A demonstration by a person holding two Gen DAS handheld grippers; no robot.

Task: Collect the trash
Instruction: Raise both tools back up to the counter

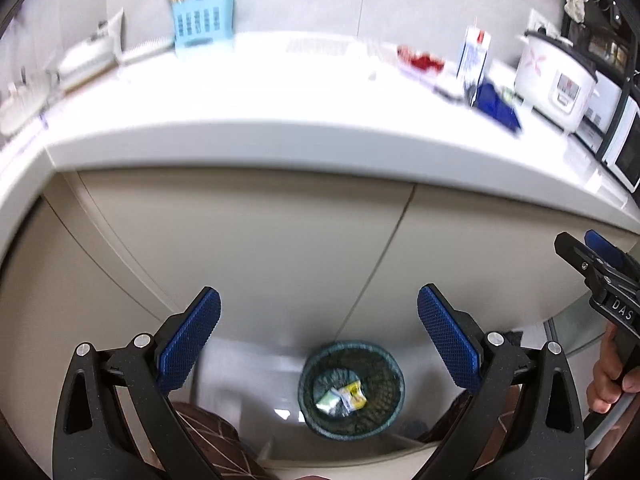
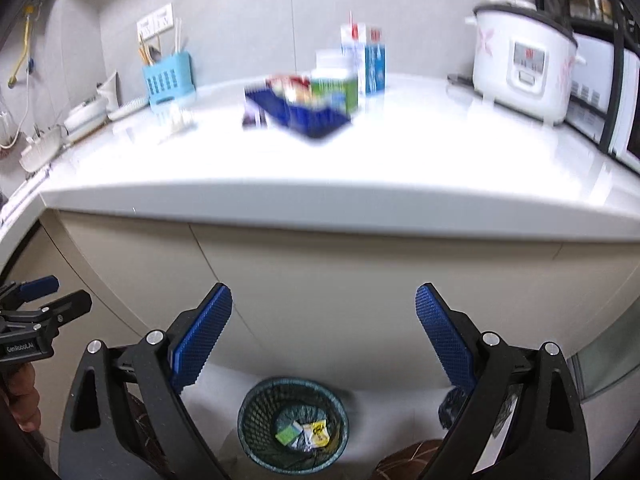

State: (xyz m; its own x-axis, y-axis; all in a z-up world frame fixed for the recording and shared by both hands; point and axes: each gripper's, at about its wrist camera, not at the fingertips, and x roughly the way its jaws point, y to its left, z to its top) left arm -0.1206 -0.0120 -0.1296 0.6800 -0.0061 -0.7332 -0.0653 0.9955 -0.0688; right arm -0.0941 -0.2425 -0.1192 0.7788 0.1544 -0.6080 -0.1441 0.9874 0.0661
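A dark mesh wastebasket (image 1: 351,390) (image 2: 293,424) stands on the floor below the counter, with green, white and yellow wrappers (image 2: 306,433) (image 1: 342,396) inside. My left gripper (image 1: 318,338) hangs open and empty above it, in front of the cabinet doors. My right gripper (image 2: 323,334) is also open and empty at about the same height. On the white counter (image 2: 360,172) lie a blue packet (image 2: 308,118) (image 1: 498,106), a green-and-white carton (image 2: 336,90), blue-and-white cartons (image 2: 366,60) (image 1: 474,60) and a red wrapper (image 1: 422,60), all blurred.
A white rice cooker (image 2: 524,60) (image 1: 554,84) and a microwave (image 2: 624,108) stand at the counter's right end. A blue utensil holder (image 2: 168,76) (image 1: 202,24) and dishes (image 2: 84,114) stand at the left. Beige cabinet doors (image 1: 260,240) run under the counter. A hand (image 1: 610,380) holds the right gripper.
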